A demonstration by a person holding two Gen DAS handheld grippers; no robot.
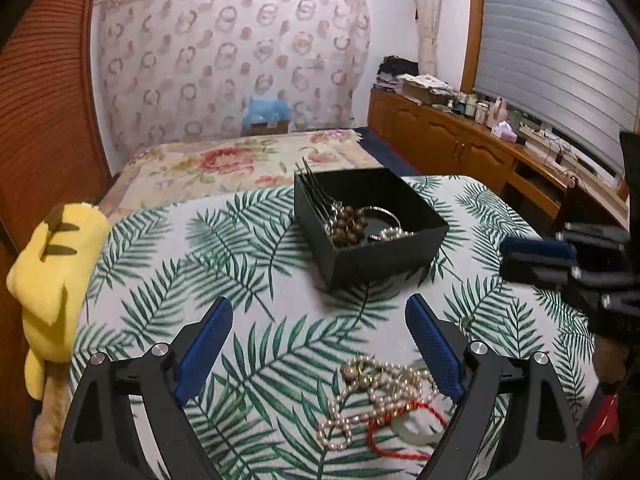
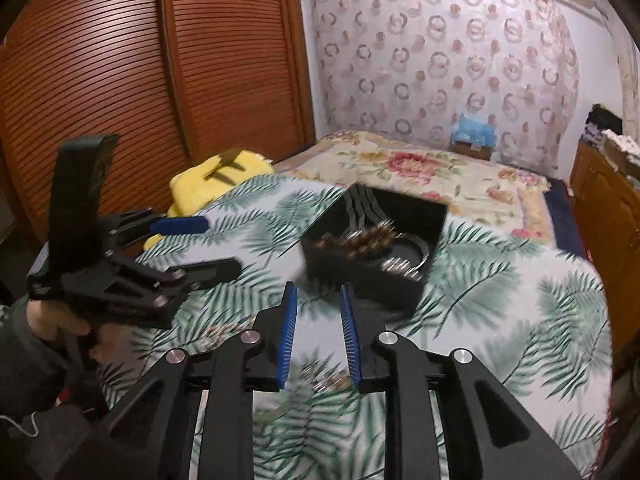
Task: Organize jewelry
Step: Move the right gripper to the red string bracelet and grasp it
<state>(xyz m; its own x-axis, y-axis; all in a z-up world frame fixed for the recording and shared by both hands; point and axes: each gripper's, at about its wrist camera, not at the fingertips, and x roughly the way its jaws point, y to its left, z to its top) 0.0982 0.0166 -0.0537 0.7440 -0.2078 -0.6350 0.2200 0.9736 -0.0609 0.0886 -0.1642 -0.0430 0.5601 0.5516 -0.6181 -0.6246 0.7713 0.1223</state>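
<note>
left gripper (image 1: 319, 310) wide open, holding nothing; pearl tangle (image 1: 376, 400) at its 5 o'clock. right gripper (image 2: 319, 296) narrowly parted, nothing held. black box (image 1: 370, 222) at 12, bare cloth (image 1: 248, 288) between.

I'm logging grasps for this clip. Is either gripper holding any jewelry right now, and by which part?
Nothing is held. The left gripper is open above the pearl necklace; the right gripper has nothing between its fingers.
</note>
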